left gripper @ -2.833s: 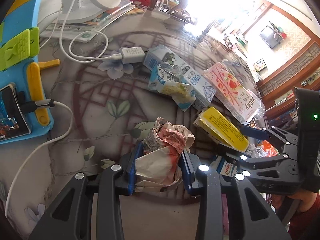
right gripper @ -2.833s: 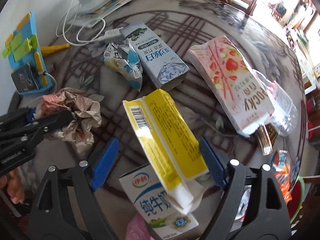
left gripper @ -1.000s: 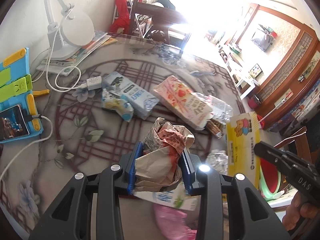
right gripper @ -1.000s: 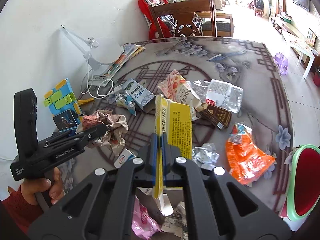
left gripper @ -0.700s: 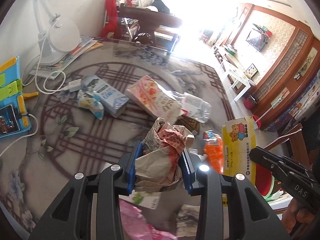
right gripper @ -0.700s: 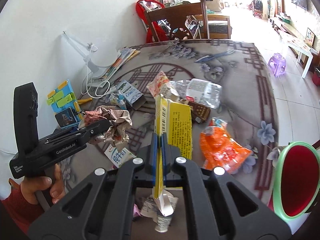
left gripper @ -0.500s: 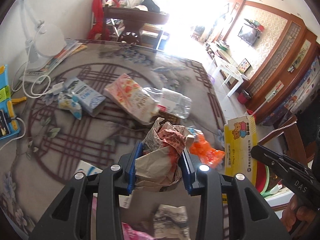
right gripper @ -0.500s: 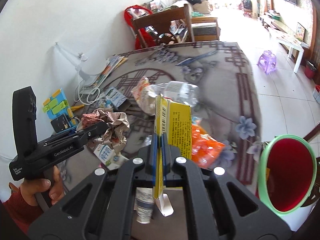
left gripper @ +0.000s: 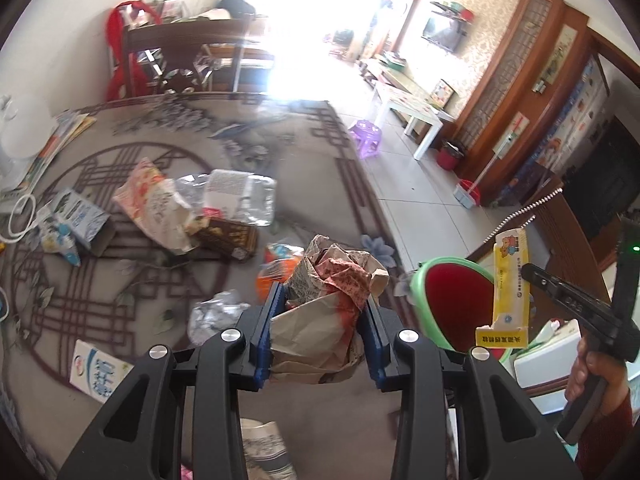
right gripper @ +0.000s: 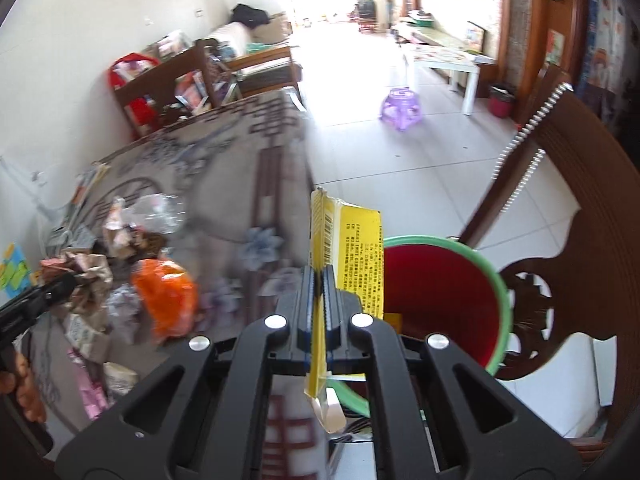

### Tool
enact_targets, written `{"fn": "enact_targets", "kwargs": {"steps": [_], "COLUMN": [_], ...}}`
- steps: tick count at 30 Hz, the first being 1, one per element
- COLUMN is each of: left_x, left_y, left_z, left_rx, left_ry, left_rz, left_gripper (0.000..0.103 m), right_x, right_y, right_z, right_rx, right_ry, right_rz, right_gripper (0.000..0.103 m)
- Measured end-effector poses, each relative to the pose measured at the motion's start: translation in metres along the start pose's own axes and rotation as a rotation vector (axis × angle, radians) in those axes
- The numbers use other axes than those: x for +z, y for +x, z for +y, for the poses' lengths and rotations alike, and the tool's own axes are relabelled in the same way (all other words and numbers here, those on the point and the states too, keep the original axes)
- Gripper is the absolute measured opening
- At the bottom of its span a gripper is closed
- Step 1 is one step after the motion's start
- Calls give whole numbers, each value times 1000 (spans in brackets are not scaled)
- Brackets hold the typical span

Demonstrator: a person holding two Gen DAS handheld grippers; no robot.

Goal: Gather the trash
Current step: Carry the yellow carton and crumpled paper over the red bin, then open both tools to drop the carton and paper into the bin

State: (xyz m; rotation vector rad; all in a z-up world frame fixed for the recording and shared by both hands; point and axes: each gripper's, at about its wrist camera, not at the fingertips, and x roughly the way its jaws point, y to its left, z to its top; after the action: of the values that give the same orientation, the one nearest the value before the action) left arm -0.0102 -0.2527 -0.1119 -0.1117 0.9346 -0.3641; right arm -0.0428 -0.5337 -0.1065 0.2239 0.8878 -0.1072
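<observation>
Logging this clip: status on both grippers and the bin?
Left gripper shut on paper wad. Right gripper shut on yellow carton, at the bin rim. Nothing blocking the bin mouth.

- The left gripper [left gripper: 322, 330] is pointing forward with its jaws clamping from both sides, the blue pads [left gripper: 267, 334] pressing inward on what sits between them.
- The right gripper [right gripper: 317, 312] is holding its jaws nearly together, with only a thin gap between the fingers [right gripper: 306, 308].
- The person's right hand [left gripper: 600, 380] is wrapping around its gripper's handle, seen from the left wrist view.
- The left hand [right gripper: 24, 396] is gripping its own handle at the frame edge of the right wrist view.
</observation>
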Motion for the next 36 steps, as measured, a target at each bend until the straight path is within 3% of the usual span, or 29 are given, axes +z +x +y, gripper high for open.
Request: {"fn": "enact_targets", "kwargs": {"steps": [4, 10, 14, 18, 21, 29, 36], "left_x": [5, 14, 17, 20, 18, 13, 10], "left_y": [5, 23, 33, 49, 61, 90, 106], "left_z": [-19, -61, -83, -103, -124, -168, -204], "left_rx": [-31, -64, -105, -142, -162, -251, -286], "left_ry": [44, 150, 192, 215, 265, 344, 445], "left_rz": [-6, 6, 11, 43, 74, 143, 168], "left_gripper": [34, 34, 34, 34, 34, 34, 34], "right_x": [-2, -10, -17, -20, -21, -22, -43], "right_y": [16, 26, 31, 18, 2, -31, -54], "right_z": [-30, -58, -72, -78, -82, -92, -106], "right_rx": [-72, -110, -134, -144, -164, -227, -283], "right_ry": [20, 28, 70, 113, 136, 174, 236], "right_rz": [14, 29, 45, 20, -13, -63, -62], "right_gripper": [5, 6, 24, 26, 41, 43, 44]}}
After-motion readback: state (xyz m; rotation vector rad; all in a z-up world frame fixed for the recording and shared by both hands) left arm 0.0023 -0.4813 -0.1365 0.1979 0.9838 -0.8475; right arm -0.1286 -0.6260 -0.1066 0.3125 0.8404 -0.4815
